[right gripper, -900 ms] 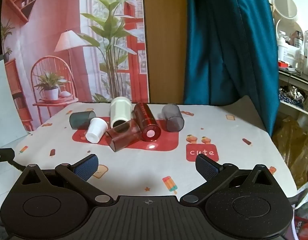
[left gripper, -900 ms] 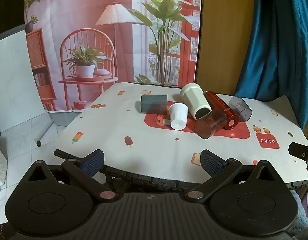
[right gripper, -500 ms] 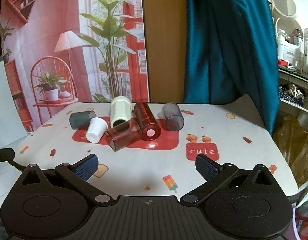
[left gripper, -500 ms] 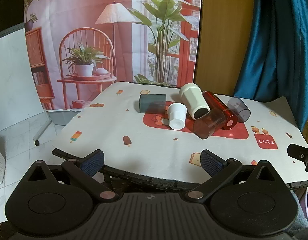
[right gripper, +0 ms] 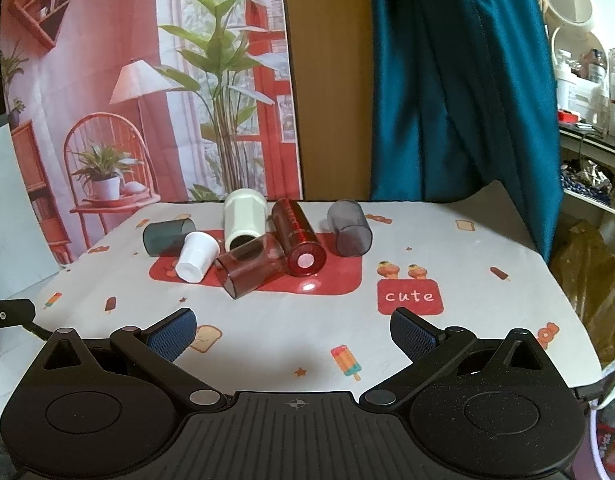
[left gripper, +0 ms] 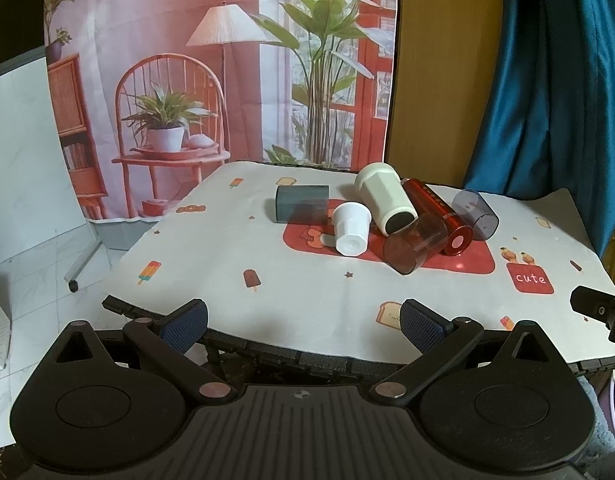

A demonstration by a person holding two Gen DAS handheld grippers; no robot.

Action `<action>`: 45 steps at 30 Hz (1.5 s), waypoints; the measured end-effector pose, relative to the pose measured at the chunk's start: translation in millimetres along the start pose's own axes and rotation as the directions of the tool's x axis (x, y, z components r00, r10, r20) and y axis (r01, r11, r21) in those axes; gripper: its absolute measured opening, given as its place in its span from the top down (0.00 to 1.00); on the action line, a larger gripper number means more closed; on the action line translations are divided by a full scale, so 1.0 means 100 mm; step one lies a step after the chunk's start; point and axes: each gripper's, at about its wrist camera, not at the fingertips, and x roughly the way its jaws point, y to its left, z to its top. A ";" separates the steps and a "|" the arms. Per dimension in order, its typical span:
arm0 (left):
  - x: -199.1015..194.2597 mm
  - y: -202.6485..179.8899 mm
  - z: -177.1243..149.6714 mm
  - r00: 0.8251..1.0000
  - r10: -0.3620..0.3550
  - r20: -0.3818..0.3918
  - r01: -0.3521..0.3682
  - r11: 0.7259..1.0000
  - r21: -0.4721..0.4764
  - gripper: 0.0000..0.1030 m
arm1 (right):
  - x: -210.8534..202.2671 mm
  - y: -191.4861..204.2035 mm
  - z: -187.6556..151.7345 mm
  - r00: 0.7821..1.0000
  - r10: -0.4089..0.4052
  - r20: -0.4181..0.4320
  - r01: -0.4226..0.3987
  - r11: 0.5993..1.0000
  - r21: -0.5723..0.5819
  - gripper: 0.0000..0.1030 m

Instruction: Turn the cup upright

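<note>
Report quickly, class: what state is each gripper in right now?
Left gripper: open, holding nothing, short of the cups.
Right gripper: open, holding nothing, short of the cups.

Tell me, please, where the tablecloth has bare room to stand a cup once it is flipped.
Free: the near strip between the red patch and the right claw, and the right side beyond the "cute" label. Crowded: the red patch, where six cups, like the small white cup, lie packed.
</note>
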 end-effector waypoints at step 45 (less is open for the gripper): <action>0.94 0.16 0.21 0.992 0.008 -0.129 -0.014 0.999 -0.045 0.00 | 1.20 -0.13 -0.04 0.956 0.157 -0.248 -0.140 0.986 0.088 0.00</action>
